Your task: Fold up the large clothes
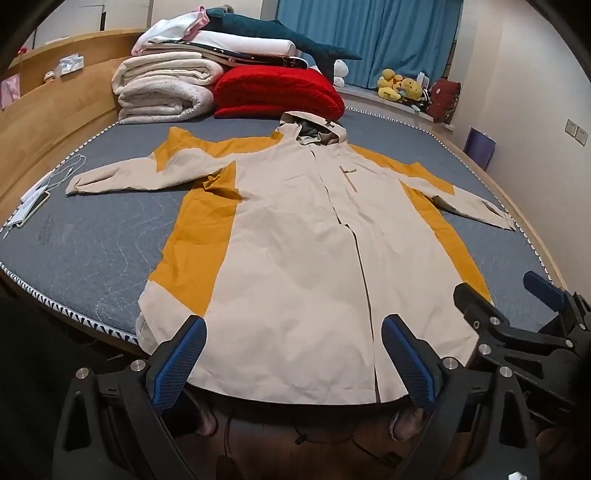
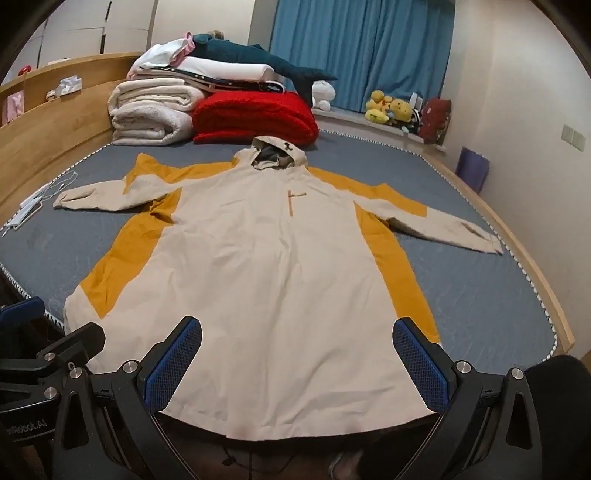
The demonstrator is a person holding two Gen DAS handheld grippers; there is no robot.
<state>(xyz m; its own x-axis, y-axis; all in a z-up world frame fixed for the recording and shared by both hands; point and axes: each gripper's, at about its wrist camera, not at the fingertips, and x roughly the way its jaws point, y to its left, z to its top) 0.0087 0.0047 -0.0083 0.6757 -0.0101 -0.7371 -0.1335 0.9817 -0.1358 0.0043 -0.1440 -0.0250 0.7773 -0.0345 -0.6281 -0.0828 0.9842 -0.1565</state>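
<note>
A large cream and mustard hooded jacket (image 1: 303, 236) (image 2: 266, 258) lies flat, front up, on the grey mattress (image 1: 92, 254) (image 2: 491, 291), sleeves spread to both sides and hood at the far end. Its hem hangs slightly over the near edge. My left gripper (image 1: 293, 343) hovers open above the hem, nothing between its blue pads. My right gripper (image 2: 297, 350) is open too, over the hem's middle, and shows at the right in the left wrist view (image 1: 498, 295). Neither touches the cloth.
Folded white blankets (image 1: 162, 88), a red quilt (image 1: 277, 92) and a plush shark (image 1: 280, 35) are stacked at the bed's far end. A phone and cable (image 1: 40, 195) lie at the left edge. A wooden headboard (image 1: 48, 118) runs along the left; plush toys (image 2: 391, 107) sit by the blue curtain.
</note>
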